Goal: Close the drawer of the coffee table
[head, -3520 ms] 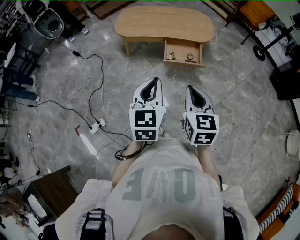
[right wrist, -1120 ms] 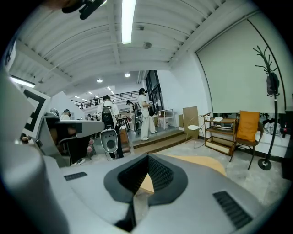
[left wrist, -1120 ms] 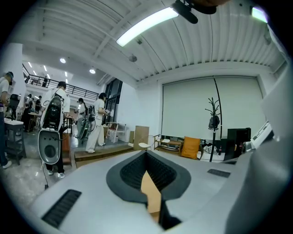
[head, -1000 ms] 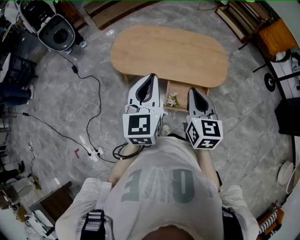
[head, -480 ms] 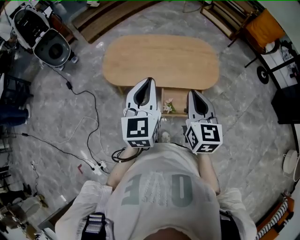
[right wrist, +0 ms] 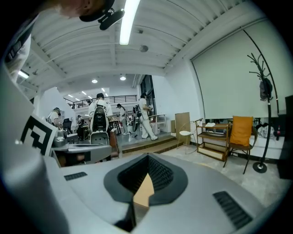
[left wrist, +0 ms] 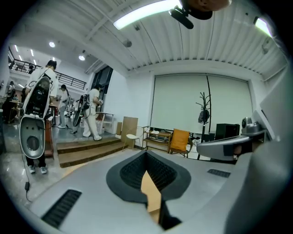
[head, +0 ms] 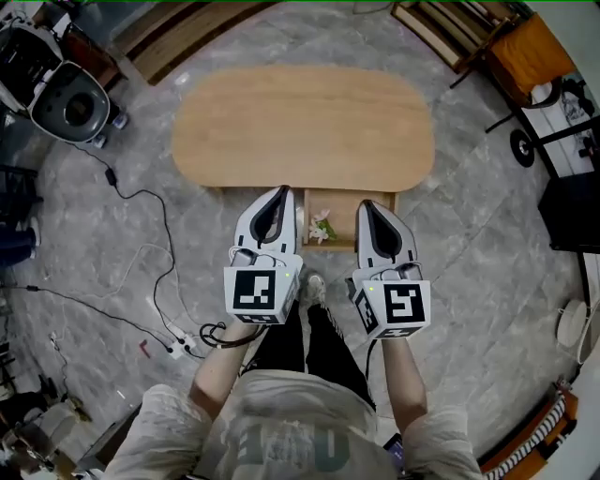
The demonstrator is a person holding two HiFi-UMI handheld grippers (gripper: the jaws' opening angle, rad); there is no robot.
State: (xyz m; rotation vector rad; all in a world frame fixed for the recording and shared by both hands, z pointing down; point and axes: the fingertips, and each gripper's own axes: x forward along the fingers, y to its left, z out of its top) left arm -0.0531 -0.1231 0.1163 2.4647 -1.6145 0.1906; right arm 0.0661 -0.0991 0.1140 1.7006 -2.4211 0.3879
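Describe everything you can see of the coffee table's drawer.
The drawer is a shallow light-wood box, pulled out from under the near edge of the oval coffee table, so it stands open. A small sprig of pale flowers lies at its left side. The left gripper and right gripper overlap its sides in the head view; contact cannot be told.

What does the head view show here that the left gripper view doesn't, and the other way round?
Only the head view: the coffee table with its open drawer, small white flowers inside it, cables on the floor, and the person's legs.

Only the left gripper view: a ceiling light strip, an orange chair, a coat stand and people standing at the far left.

Both: the left tool, jaws together, and the right tool beside it.
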